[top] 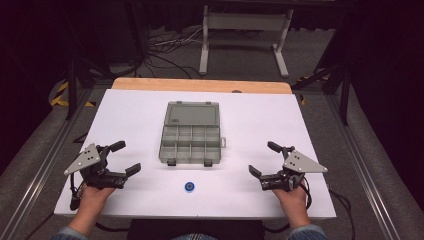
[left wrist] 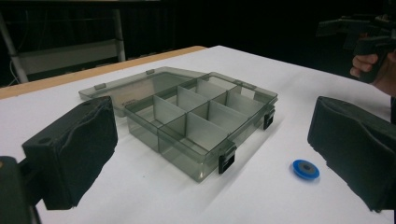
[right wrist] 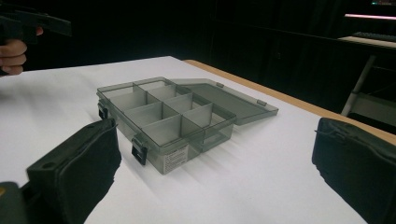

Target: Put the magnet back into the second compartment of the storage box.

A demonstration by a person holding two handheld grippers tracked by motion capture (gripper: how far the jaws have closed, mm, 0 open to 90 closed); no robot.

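I hold the left gripper (top: 121,159) and the right gripper (top: 263,160) low over the white table (top: 260,112), one on each side, jaws spread wide and empty. Between them sits the smoky compartment box (top: 191,144), lid folded flat behind it, every visible cell empty. The small blue disc (top: 189,187) lies just in front, so I judge the left gripper should pinch its thin rim squarely.

Translucent smoky-grey compartment box (top: 191,141) with black latches (left wrist: 227,162); blue disc (top: 189,186), dark at centre; white tabletop (top: 260,125) edged in light wood; black grippers' jaws, grey three-cornered plates (top: 83,158).
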